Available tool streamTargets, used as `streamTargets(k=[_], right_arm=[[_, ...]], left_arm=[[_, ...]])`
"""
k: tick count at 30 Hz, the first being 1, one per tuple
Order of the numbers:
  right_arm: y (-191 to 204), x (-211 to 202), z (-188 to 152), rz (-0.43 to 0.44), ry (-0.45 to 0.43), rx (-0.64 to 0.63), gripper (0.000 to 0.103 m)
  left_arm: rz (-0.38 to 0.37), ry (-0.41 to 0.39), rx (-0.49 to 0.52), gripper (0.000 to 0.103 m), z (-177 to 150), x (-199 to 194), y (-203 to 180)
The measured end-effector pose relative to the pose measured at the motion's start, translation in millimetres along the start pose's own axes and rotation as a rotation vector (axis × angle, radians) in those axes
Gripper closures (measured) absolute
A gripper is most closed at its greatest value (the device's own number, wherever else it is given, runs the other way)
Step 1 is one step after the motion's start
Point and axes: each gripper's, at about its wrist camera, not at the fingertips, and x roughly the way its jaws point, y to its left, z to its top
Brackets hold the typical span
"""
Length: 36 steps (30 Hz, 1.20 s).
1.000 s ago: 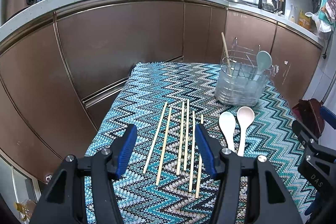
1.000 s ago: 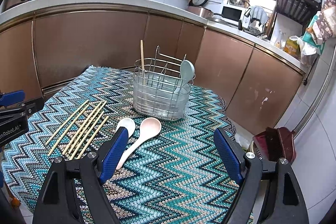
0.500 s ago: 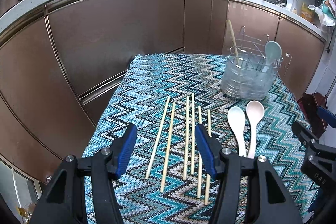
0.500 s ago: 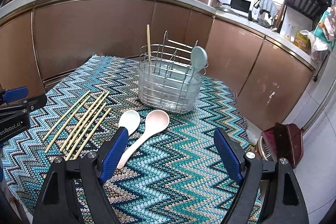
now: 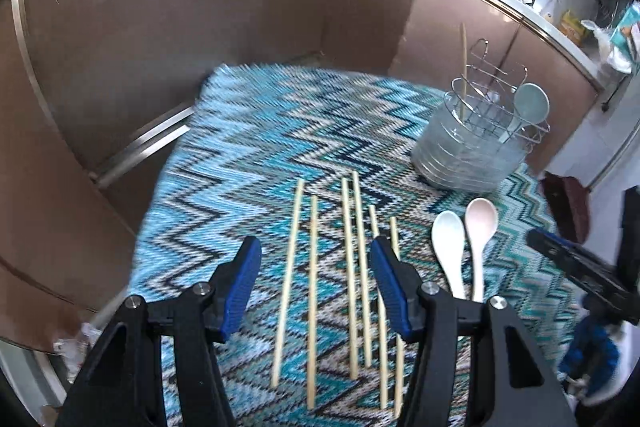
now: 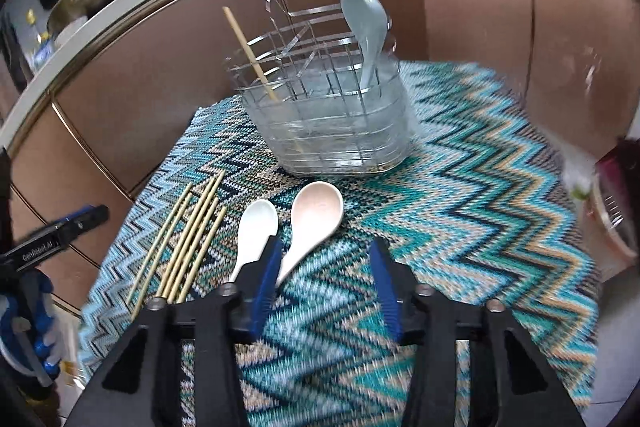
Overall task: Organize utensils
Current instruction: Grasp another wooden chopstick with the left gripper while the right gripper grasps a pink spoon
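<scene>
Several bamboo chopsticks (image 5: 352, 267) lie in a row on the zigzag cloth (image 5: 260, 155); they also show in the right wrist view (image 6: 188, 239). My left gripper (image 5: 316, 287) is open above their near ends. A white spoon (image 5: 448, 247) and a pink spoon (image 5: 480, 227) lie beside them. In the right wrist view my right gripper (image 6: 326, 287) is open, low over the pink spoon (image 6: 312, 219) handle, with the white spoon (image 6: 256, 231) to its left. A wire utensil caddy (image 6: 324, 119) holds one chopstick (image 6: 248, 51) and a pale green spoon (image 6: 368, 31).
Brown kitchen cabinets (image 5: 180, 27) curve round the far side of the table. The table edge drops off at the left (image 5: 152, 211). A dark red object (image 6: 616, 195) sits off the table's right side. The caddy also shows in the left wrist view (image 5: 476, 147).
Both grippers have moved forward and down towards the table. The right gripper's jaws have narrowed and it has swung left over the spoons. Nothing on the cloth has moved.
</scene>
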Motion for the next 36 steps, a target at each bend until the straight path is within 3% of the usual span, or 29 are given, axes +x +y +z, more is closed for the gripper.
streamTargets(k=[5,8,17,28,36], right_arm=[[-16,30,15,0.064,0.046,0.044,0.070],[-17,43,21,0.076,0.067,0.031,0.071],[-19,63,30,0.123,0.103,0.015,0.074],[-29,69,32,0.152,0.117,0.029,0.081],[-34,77,38,0.171,0.146,0.022,0.085]], left_arm=[[-0.073,0.090,-0.025,0.050,21,30,9],[-0.123,0.131,-0.023,0.059,33,45,5],[-0.124,0.270,-0.007,0.078,47,82,7],[-0.094,0.350,-0.036,0.086,43,110,24],[-0.071,0.368,0.007,0.088,44,122,19]])
